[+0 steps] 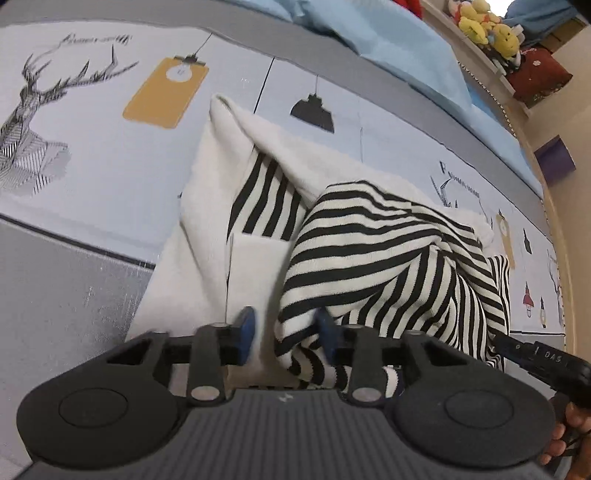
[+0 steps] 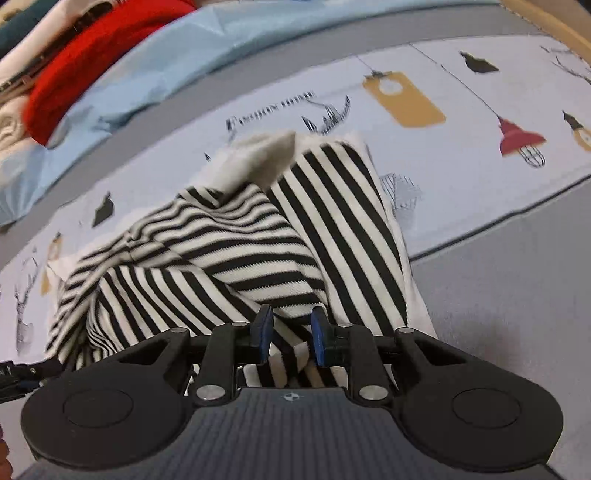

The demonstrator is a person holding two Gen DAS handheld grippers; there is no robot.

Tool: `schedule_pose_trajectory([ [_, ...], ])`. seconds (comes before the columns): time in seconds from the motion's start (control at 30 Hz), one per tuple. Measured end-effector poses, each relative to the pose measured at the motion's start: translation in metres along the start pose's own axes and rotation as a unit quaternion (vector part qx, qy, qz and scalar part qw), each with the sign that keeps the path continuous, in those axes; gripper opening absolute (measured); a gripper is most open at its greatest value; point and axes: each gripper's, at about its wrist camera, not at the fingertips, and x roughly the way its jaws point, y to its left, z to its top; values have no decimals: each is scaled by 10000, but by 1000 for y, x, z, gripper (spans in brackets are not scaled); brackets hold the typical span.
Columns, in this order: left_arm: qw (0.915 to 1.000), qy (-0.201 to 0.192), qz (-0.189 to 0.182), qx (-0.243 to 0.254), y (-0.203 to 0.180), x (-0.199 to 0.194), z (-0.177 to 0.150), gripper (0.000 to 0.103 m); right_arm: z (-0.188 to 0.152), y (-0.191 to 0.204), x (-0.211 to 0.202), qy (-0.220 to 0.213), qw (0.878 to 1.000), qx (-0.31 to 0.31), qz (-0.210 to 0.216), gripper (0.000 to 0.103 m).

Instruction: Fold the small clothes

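A small black-and-white striped garment (image 1: 388, 254) with a white fleecy lining (image 1: 207, 206) lies rumpled on a printed bedsheet (image 1: 96, 155). My left gripper (image 1: 286, 334) is open, its blue pads apart over the near hem, with striped cloth lying between them. My right gripper (image 2: 290, 334) is open too, its pads either side of a striped fold at the near edge of the garment (image 2: 258, 251). The right gripper's body shows at the right edge of the left wrist view (image 1: 543, 360). A white corner of lining (image 2: 266, 155) sticks up at the far side.
A light blue quilt (image 1: 399, 48) lies along the far side of the bed. Red clothing (image 2: 99, 62) is piled at the upper left of the right wrist view. Yellow plush toys (image 1: 487, 26) sit on a shelf. A wooden bed edge (image 1: 569, 236) runs on the right.
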Motion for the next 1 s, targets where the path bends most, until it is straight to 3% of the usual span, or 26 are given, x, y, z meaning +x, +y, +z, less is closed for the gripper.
schedule_pose_trajectory([
  [0.03,10000,-37,-9,51,-2,-2,0,13,1,1,-1,-34,10000,37,6,24],
  [0.17,9994,-211,0,263,-9,-8,-1,6,3,7,-17,-419,9990,-57,135,24],
  [0.27,9982,-583,-4,149,-5,-19,1,4,6,8,-25,-685,9975,-184,53,29],
  [0.37,9967,-808,105,42,-1,-27,4,4,6,1,-15,-474,9986,-105,-187,32],
  [0.53,9992,-362,142,101,-2,-14,2,5,-2,-9,10,229,9996,65,-118,31],
  [0.63,9981,-586,172,102,-1,-22,3,5,-3,-6,6,183,9998,42,64,2],
  [0.73,9960,-867,186,92,-1,-32,5,5,-1,-1,-8,73,9991,160,378,1],
  [0.8,9968,-744,242,144,-3,-29,4,5,1,3,-17,5,9987,42,504,1],
  [0.9,9984,-354,377,207,-3,-15,0,5,0,-3,-8,201,9996,46,189,1],
  [1.0,9969,-567,430,332,-8,-23,0,14,-1,-11,-1,408,9989,215,21,7],
])
